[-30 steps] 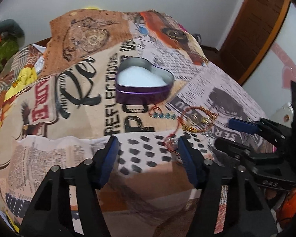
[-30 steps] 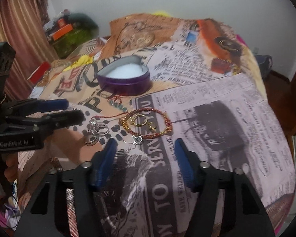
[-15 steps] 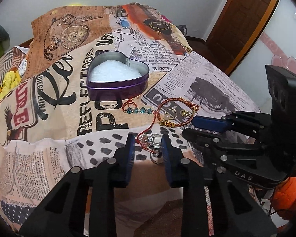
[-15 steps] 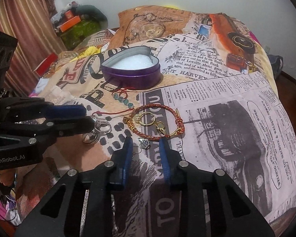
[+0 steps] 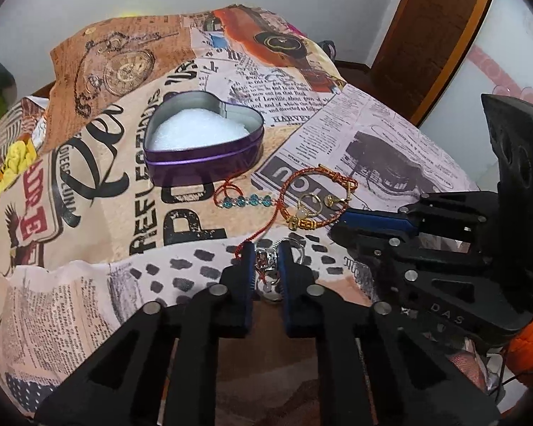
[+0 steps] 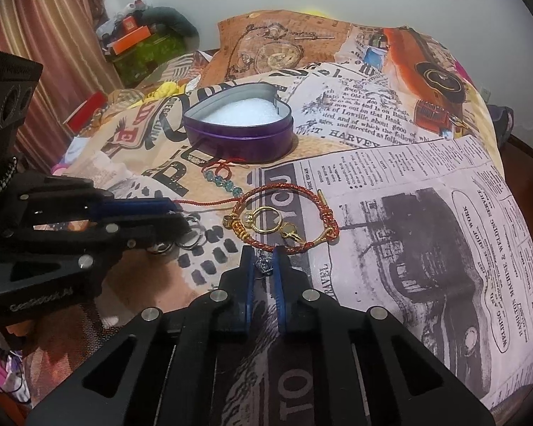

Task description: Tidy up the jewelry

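A purple heart-shaped tin (image 5: 202, 145) (image 6: 240, 131) with white padding stands open on the printed bedspread. In front of it lie a red cord with blue beads (image 5: 247, 200) (image 6: 218, 179), a red and gold braided bracelet (image 5: 316, 195) (image 6: 284, 214) and gold rings (image 6: 266, 220) inside it. My left gripper (image 5: 266, 254) is shut on a bunch of silver rings (image 5: 266, 259), which also shows in the right wrist view (image 6: 190, 238). My right gripper (image 6: 263, 257) is shut on a small silver charm (image 6: 263, 264).
The newspaper-print bedspread (image 6: 408, 213) covers the bed. A wooden door (image 5: 437, 35) stands at the right. A striped curtain (image 6: 53, 35) and cluttered boxes (image 6: 138, 35) are at the left. The bed drops away at its right edge.
Both grippers went from wide open to shut. The left closed on the silver rings and the right closed on the silver charm, both having moved forward toward the jewelry.
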The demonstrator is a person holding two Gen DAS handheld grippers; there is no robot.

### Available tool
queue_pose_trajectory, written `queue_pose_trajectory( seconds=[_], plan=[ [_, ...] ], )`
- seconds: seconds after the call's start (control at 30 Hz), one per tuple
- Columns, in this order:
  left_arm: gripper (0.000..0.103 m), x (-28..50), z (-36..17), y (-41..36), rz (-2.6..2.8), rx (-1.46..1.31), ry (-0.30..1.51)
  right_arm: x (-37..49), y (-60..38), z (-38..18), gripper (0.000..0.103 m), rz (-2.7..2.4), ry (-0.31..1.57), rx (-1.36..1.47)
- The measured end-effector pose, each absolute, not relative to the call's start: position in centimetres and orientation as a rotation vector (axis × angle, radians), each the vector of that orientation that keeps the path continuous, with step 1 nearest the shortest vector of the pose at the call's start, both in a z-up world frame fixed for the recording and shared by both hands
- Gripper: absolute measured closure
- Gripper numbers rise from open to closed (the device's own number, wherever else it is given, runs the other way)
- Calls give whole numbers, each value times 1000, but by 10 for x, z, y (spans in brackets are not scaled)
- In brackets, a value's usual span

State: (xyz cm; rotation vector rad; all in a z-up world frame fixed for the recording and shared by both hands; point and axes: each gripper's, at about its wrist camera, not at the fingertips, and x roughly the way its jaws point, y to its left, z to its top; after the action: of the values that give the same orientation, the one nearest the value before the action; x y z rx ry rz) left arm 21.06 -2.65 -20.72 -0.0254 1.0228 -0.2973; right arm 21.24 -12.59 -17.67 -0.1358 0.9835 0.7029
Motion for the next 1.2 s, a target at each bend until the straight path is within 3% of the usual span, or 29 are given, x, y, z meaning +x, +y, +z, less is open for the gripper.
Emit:
queue_pose_trajectory(
  seconds=[1.2],
  plan=[
    [92, 212, -118, 42, -158, -117, 715, 226, -105, -88, 94, 642, 735, -67]
  ],
)
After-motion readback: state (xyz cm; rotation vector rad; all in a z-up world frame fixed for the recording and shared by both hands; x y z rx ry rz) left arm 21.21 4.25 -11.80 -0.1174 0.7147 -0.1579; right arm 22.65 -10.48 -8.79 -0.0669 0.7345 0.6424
